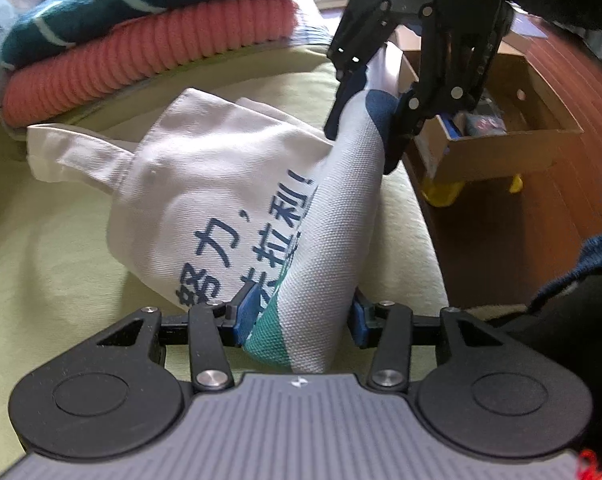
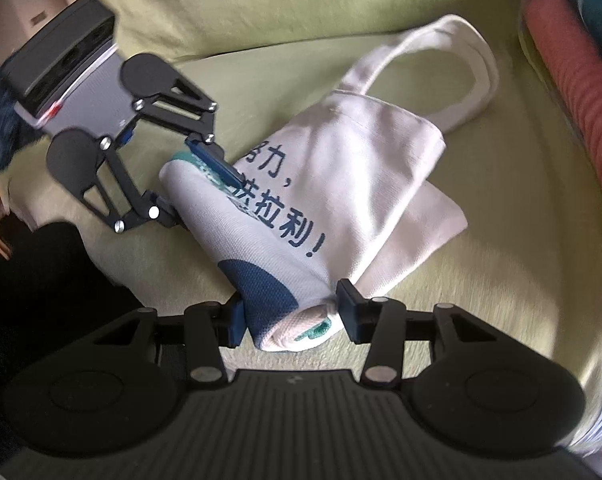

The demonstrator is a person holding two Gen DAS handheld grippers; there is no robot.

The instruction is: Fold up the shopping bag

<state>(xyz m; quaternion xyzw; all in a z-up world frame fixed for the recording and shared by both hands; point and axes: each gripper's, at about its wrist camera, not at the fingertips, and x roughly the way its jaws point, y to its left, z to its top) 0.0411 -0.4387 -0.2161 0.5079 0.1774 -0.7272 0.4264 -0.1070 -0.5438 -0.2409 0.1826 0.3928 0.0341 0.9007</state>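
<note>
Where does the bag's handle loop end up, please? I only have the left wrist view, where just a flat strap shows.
Observer: The handle lies as an open loop on the green cushion, past the bag's open end, away from both grippers.
Operator: Thank you. How does the end held by the right gripper look?
Observer: The right gripper is shut on the bag where its edge is curled into a tight roll.
Operator: And my left gripper from outside?
Observer: The left gripper clamps the other end of that roll, one blue finger lying over the teal print.
</note>
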